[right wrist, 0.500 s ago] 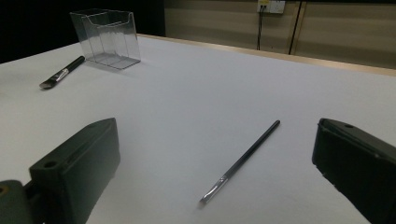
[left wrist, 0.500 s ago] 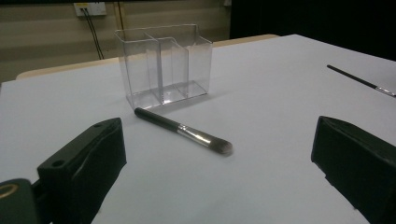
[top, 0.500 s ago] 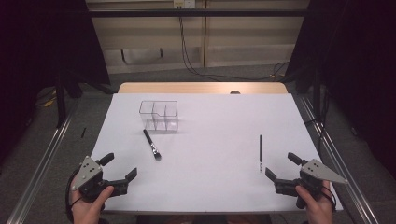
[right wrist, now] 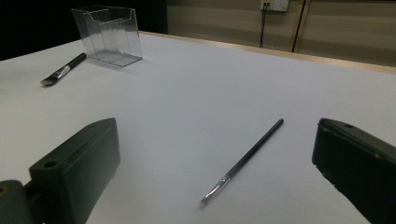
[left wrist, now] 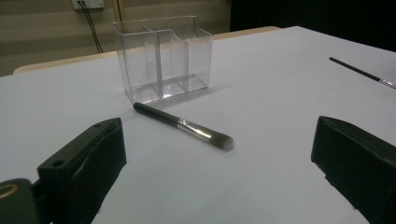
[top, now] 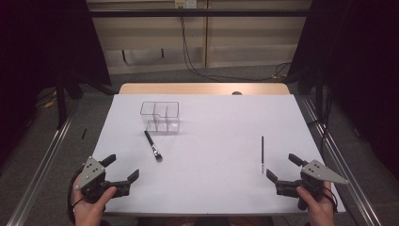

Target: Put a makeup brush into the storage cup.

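Observation:
A clear plastic organiser (top: 160,116) with several compartments stands on the white table top (top: 211,136), left of centre at the back. A thick black makeup brush (top: 153,146) lies just in front of the organiser (left wrist: 161,58), bristles toward me. A thin black brush (top: 262,153) lies on the right side. My left gripper (top: 121,167) rests open at the front left corner, empty, the thick brush (left wrist: 184,126) ahead of its jaws. My right gripper (top: 282,166) stands open at the front right, empty, with the thin brush (right wrist: 243,162) lying between and ahead of its jaws.
The table's wooden far edge (top: 202,88) shows behind the white sheet. Metal rails (top: 44,160) run along both sides of the table, and cables (top: 197,61) trail on the floor beyond. The thin brush (left wrist: 362,72) also lies far right in the left gripper view.

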Available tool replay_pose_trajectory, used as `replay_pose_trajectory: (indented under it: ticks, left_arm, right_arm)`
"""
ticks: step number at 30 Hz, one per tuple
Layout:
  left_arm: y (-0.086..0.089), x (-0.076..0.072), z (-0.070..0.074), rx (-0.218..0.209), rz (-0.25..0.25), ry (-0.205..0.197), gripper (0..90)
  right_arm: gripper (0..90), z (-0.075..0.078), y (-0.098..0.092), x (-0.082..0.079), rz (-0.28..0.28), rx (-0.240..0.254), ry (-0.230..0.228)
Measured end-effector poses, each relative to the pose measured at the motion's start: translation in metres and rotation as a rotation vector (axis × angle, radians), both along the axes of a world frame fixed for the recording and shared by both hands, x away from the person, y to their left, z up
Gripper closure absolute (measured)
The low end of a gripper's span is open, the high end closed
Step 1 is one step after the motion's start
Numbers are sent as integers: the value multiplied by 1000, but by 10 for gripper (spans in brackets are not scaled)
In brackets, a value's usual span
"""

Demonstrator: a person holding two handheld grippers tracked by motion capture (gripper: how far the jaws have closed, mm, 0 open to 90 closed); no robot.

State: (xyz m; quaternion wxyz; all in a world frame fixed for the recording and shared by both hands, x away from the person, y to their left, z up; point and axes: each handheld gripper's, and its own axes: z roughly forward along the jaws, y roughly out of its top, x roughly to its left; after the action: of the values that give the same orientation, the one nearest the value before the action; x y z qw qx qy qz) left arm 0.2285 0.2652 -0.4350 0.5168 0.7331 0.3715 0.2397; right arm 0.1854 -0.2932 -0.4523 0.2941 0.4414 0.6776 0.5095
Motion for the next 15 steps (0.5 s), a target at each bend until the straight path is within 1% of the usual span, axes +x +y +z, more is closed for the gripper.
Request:
replay_pose_trajectory:
  ticks: [4,8,9,12,15]
  left_arm:
    - [-1,1,0,-4,-1,8,32]
    - [-3,3,0,12,-4,12,37]
    - [-3,4,0,19,-3,17,38]
    - [-4,8,0,14,0,31,40]
    - [-6,14,-1,21,12,46,40]
  right_arm:
    - [8,0,1,0,-1,2,2]
    - [8,1,4,-1,10,-15,-1]
    - [8,1,5,-2,7,-14,-2]
    - [7,2,6,-1,9,-20,-2]
    - [8,1,6,0,13,-20,-1]
